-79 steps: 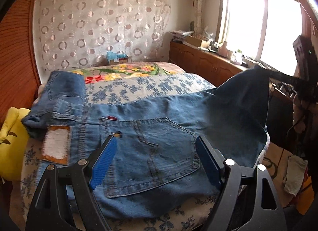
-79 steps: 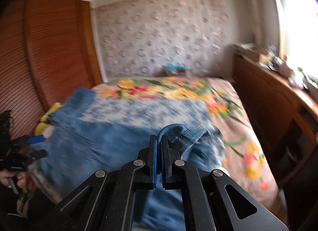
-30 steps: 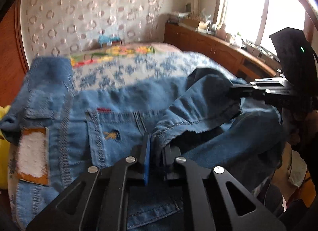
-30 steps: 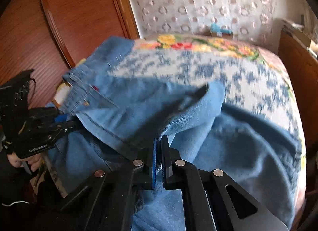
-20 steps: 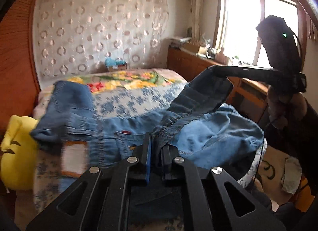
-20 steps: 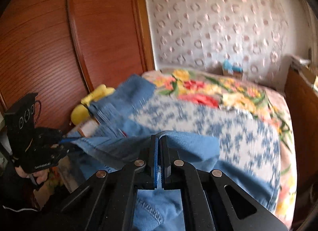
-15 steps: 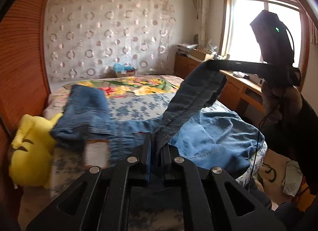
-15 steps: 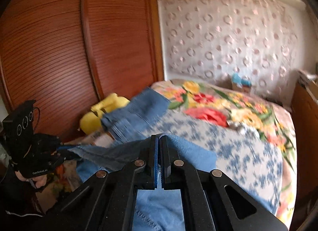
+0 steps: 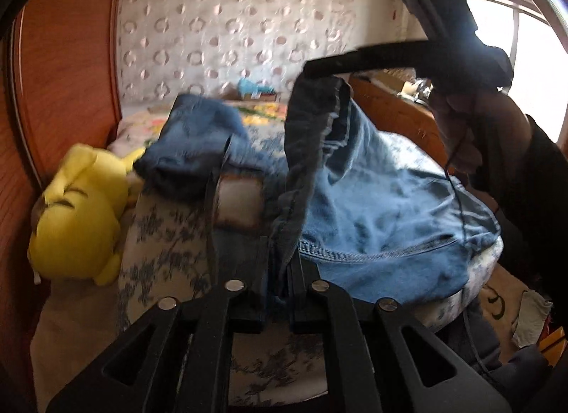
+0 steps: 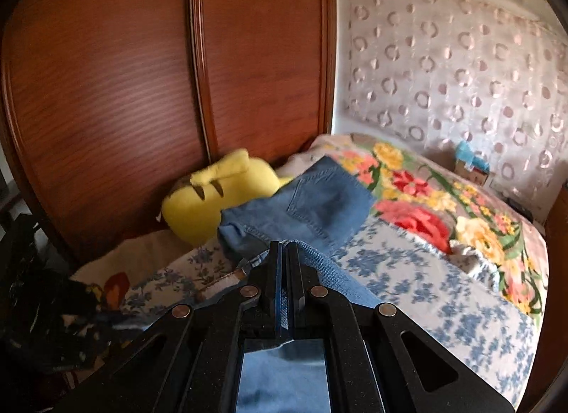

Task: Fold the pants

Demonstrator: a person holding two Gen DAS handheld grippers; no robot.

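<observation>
- Pinching the blue jeans (image 9: 372,200), the left tongs (image 9: 280,292) at the bottom middle of the left view grip a seam edge; the rest lies on the bed (image 9: 167,246)
- the right tongs (image 10: 284,271) at the bottom middle of the right view are pressed together on a fold of denim; in the left view they hold that end up at the upper right
- a yellow plush toy (image 9: 78,214) sits at the left, touching the bed's edge

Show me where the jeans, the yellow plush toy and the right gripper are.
jeans (image 9: 390,207): left wrist view, light blue cloth spread over the bed.
yellow plush toy (image 10: 220,196): right wrist view, its head beside the wardrobe.
right gripper (image 10: 284,264): right wrist view, between its fingers, shut on denim.
</observation>
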